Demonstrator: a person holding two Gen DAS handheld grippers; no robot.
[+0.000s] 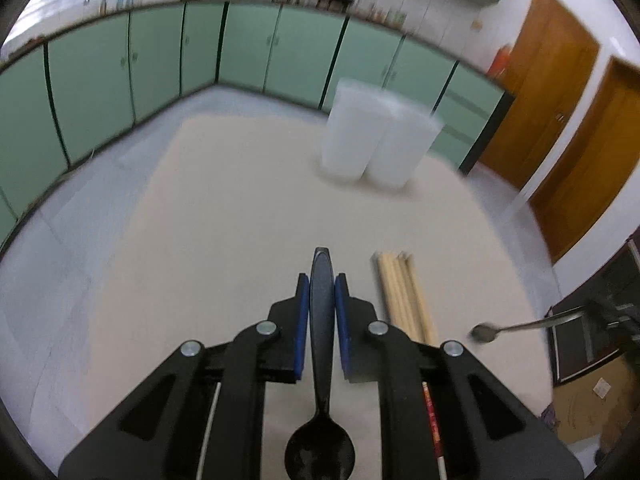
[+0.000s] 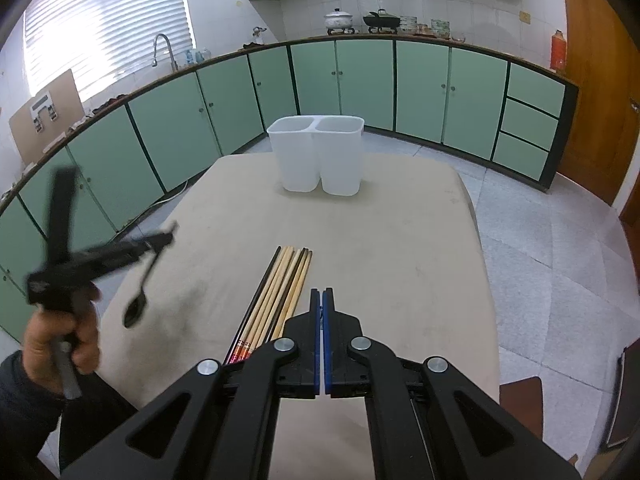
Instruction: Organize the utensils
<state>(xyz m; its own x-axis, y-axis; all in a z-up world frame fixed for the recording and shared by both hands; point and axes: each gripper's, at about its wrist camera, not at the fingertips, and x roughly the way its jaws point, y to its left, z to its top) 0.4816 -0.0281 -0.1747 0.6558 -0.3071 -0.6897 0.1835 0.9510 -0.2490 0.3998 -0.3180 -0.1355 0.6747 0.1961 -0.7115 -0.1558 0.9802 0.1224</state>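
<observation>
- Your left gripper (image 1: pixel 321 280) is clamped on the handle of a black spoon (image 1: pixel 321 368); the blue pads (image 1: pixel 303 320) press the handle from both sides, and the bowl of the spoon hangs back toward the camera, above the table.
- In the right wrist view the same gripper (image 2: pixel 162 240) shows blurred at the left, held up off the table in your hand (image 2: pixel 60 340), with the spoon (image 2: pixel 140 296) dangling bowl-down from it.
- Your right gripper (image 2: pixel 322 294) has its fingers pressed together with only a thin slit between the blue pads, and nothing is held there.
- Just left of the right gripper's tips, a bundle of chopsticks (image 2: pixel 276 296) lies flat on the beige table (image 2: pixel 400 260), mostly pale wood with some dark ones, pointing away from you.
- In the left wrist view the chopsticks (image 1: pixel 404 292) lie just right of the held spoon.
- Near the right table edge in that view, a metal spoon (image 1: pixel 486 334) shows, blurred.
- At the far end of the table stands a white two-compartment holder (image 2: pixel 318 156), upright, well apart from the chopsticks.
</observation>
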